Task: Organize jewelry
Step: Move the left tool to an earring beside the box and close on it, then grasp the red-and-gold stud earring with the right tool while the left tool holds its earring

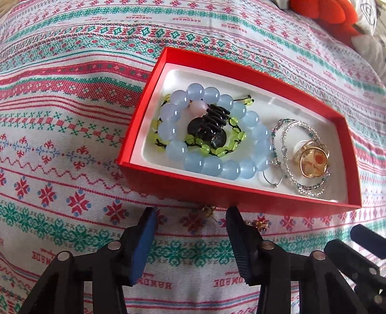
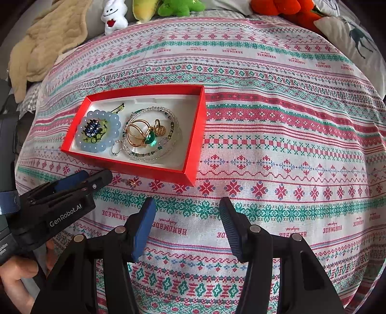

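Observation:
A red box (image 1: 168,183) with a white liner lies on the patterned cloth. Inside it are a blue bead bracelet (image 1: 207,166), a green bead bracelet (image 1: 193,142), a black hair claw (image 1: 212,120), clear bead bracelets (image 1: 306,190) and a gold ring (image 1: 311,159). In the right wrist view the same box (image 2: 149,166) also shows a green-stone ring (image 2: 150,140). My left gripper (image 1: 191,212) stands open just before the box's near wall. A small gold earring (image 1: 208,209) lies on the cloth between its tips, untouched. A second gold piece (image 1: 261,223) lies right of its right finger. My right gripper (image 2: 187,203) is open with nothing between its fingers.
Stuffed toys (image 2: 115,17) and a beige blanket (image 2: 45,46) line the far edge of the cloth. A pillow (image 2: 357,41) sits at the far right. My left gripper (image 2: 96,177) shows in the right wrist view, held by a hand (image 2: 17,287).

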The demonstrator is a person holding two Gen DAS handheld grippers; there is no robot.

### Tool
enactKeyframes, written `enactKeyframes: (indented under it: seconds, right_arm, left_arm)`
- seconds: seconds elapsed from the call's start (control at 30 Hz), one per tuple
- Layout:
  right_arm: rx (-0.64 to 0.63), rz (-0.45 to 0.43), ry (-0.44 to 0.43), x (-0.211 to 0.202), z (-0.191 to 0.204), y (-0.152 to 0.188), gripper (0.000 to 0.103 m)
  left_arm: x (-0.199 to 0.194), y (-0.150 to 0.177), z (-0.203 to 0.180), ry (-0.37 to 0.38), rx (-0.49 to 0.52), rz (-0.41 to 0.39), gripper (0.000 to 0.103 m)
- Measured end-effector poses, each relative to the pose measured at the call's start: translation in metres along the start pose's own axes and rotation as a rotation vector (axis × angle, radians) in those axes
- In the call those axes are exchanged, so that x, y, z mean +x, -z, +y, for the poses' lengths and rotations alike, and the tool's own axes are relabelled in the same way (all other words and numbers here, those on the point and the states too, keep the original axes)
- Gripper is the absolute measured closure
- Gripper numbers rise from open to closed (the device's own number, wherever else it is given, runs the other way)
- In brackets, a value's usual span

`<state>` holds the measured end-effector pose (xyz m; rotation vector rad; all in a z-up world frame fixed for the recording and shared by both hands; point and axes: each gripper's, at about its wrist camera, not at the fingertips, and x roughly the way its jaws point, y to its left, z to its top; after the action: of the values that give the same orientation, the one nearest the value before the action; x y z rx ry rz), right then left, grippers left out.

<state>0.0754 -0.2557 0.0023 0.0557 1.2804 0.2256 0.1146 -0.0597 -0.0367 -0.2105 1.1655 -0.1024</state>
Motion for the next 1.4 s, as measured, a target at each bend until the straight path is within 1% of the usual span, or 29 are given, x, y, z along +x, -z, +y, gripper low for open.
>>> enactKeyframes:
  seconds: [0.1, 0.2, 0.27, 0.37, 0.47, 0.5, 0.53, 0.57, 0.6, 0.63, 1.0, 1.13, 1.4]
  right_arm:
    - [0.003, 0.001, -0.002, -0.001, -0.002, 0.001, 0.045]
    - [0.002, 0.003, 0.004, 0.0, -0.003, 0.002, 0.045]
    - [0.006, 0.007, 0.005, 0.001, -0.004, 0.003, 0.045]
    - [0.011, 0.009, 0.005, 0.001, -0.004, 0.004, 0.045]
    - [0.011, 0.01, 0.006, 0.0, -0.004, 0.004, 0.045]
    - [0.011, 0.011, 0.006, 0.0, -0.004, 0.004, 0.045]
    - [0.01, 0.012, 0.007, 0.0, -0.005, 0.004, 0.045]
    - [0.01, 0.014, 0.009, 0.001, -0.005, 0.004, 0.045]
    - [0.011, 0.016, 0.012, 0.001, -0.005, 0.004, 0.045]
    - [0.013, 0.018, 0.013, 0.001, -0.006, 0.004, 0.045]
    - [0.025, 0.026, 0.0, 0.007, 0.0, -0.001, 0.045]
    - [0.026, 0.031, -0.013, 0.009, 0.006, -0.002, 0.045]
    - [0.054, 0.048, -0.073, 0.018, 0.023, -0.006, 0.045]
  left_arm:
    - [0.003, 0.001, -0.008, -0.004, -0.002, -0.01, 0.057]
    - [0.006, 0.004, -0.014, -0.013, -0.005, -0.021, 0.058]
    - [0.008, 0.005, -0.02, -0.03, 0.005, -0.032, 0.059]
    - [0.01, 0.008, -0.027, -0.065, 0.028, -0.046, 0.063]
    - [0.012, 0.008, -0.031, -0.099, 0.05, -0.059, 0.072]
    - [0.012, 0.008, -0.032, -0.109, 0.06, -0.062, 0.078]
    - [0.012, 0.009, -0.031, -0.117, 0.069, -0.064, 0.086]
    - [0.013, 0.008, -0.032, -0.119, 0.078, -0.063, 0.09]
    - [0.011, 0.01, -0.028, -0.116, 0.087, -0.05, 0.096]
    - [0.011, 0.009, -0.027, -0.113, 0.095, -0.045, 0.099]
    - [-0.002, 0.006, 0.0, 0.007, 0.095, 0.041, 0.099]
    - [-0.012, 0.006, 0.012, 0.035, 0.088, 0.047, 0.099]
    - [-0.03, 0.007, 0.039, 0.072, 0.08, 0.062, 0.099]
